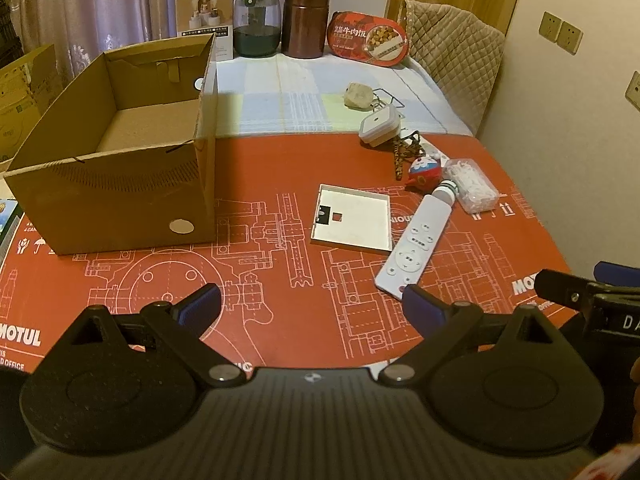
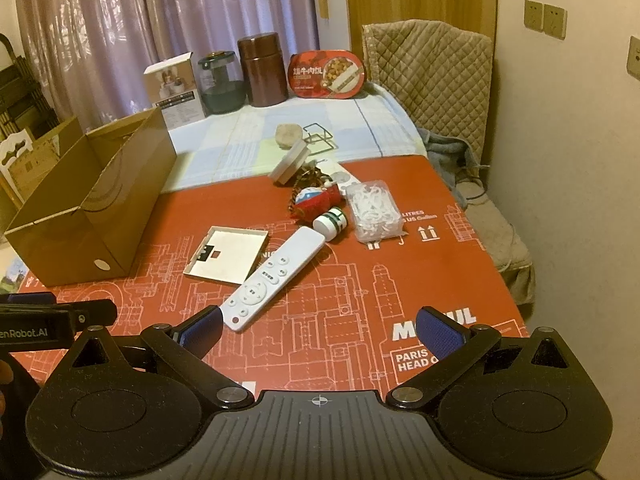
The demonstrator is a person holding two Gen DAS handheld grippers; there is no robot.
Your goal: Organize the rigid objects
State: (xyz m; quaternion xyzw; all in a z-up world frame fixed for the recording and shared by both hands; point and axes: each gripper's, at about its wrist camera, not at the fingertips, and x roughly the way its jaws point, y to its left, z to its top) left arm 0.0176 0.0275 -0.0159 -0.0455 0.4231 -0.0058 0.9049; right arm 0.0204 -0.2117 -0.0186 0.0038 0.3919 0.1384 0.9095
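An open cardboard box stands on the red mat at the left. To its right lie a white remote, a flat white square lid, a clear box of white clips, a white-green small bottle, a red-blue toy and a white square container. My left gripper is open and empty above the mat's near edge. My right gripper is open and empty, just short of the remote.
At the back stand a white carton, a dark glass jar, a brown canister and a red food pack. A stone and a wire stand lie on the checked cloth. A padded chair stands at the right.
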